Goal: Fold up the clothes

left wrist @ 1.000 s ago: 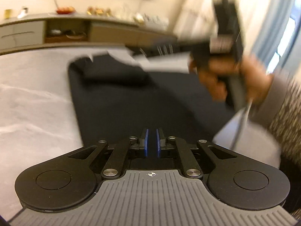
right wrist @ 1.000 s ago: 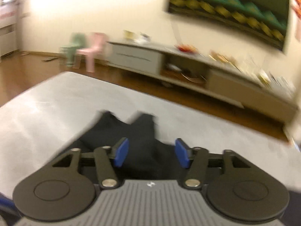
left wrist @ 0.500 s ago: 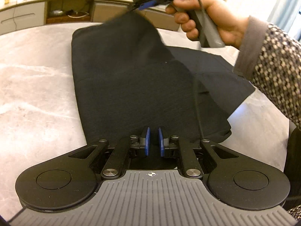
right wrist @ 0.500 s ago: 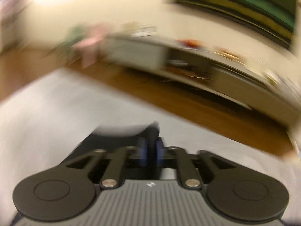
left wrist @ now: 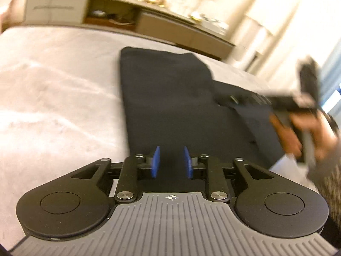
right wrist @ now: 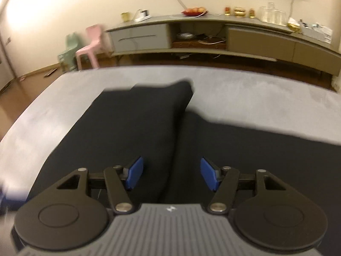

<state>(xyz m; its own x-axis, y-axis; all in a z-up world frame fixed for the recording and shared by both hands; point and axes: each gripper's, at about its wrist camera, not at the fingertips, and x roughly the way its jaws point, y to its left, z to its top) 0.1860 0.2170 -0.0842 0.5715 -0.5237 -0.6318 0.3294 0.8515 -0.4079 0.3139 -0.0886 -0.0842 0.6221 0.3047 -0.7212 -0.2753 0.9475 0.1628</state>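
Observation:
A black garment (left wrist: 170,98) lies flat on the pale marbled table (left wrist: 53,98), folded lengthwise into a long strip with a second layer spreading to the right. My left gripper (left wrist: 171,162) is open and empty over the garment's near end. My right gripper (right wrist: 171,175) is open and empty above the garment (right wrist: 132,128), over the fold line. The right gripper also shows blurred in the left wrist view (left wrist: 234,99), held in a hand over the garment's right part.
A long low sideboard (right wrist: 213,36) with small items on top stands against the far wall. Pink and green child chairs (right wrist: 89,44) stand on the wooden floor to its left. Bare table surface surrounds the garment.
Both grippers have opened and let go of the garment. The right gripper brought the lifted edge down and moved right; the cloth now lies flat.

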